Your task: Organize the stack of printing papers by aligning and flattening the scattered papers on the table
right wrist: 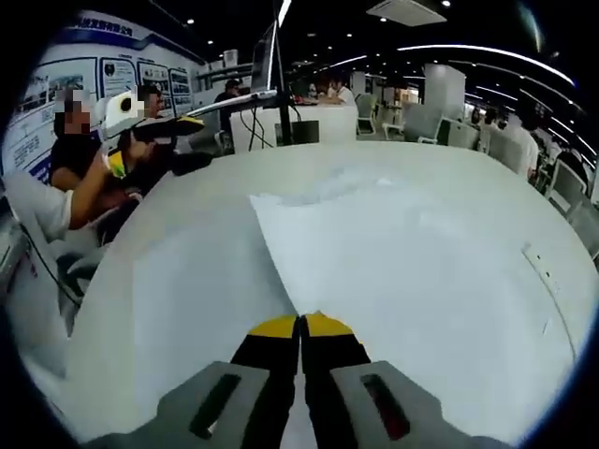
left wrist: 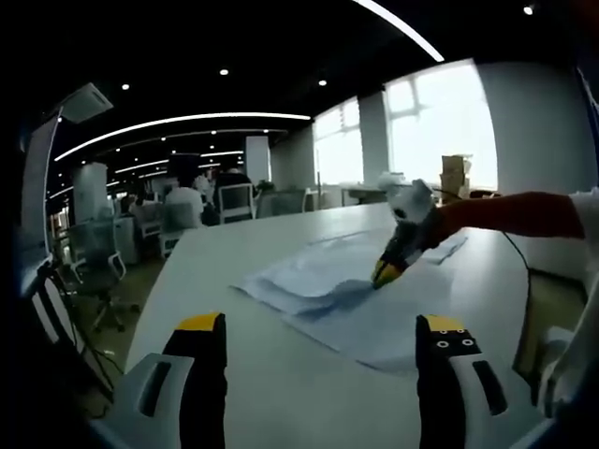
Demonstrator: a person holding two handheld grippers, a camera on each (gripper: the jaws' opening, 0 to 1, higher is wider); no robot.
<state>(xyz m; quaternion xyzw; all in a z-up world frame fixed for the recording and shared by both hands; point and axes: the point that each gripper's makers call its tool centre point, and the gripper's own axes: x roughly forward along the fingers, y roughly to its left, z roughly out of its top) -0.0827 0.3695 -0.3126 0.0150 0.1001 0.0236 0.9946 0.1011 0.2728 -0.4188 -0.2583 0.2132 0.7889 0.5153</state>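
Thin white papers [left wrist: 356, 290] lie in a loose, overlapping pile on the smooth, pale, rounded table [left wrist: 234, 271], edges fanned out and not lined up. In the left gripper view the left gripper [left wrist: 323, 341] hangs wide open, holding nothing. The right gripper [right wrist: 301, 325] has its yellow tips pinched together on the near corner of a sheet, which stretches away across the table.

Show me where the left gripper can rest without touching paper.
Bare table lies between the open left gripper and the papers. Crowded: the pile's middle, where the shut right gripper presses.
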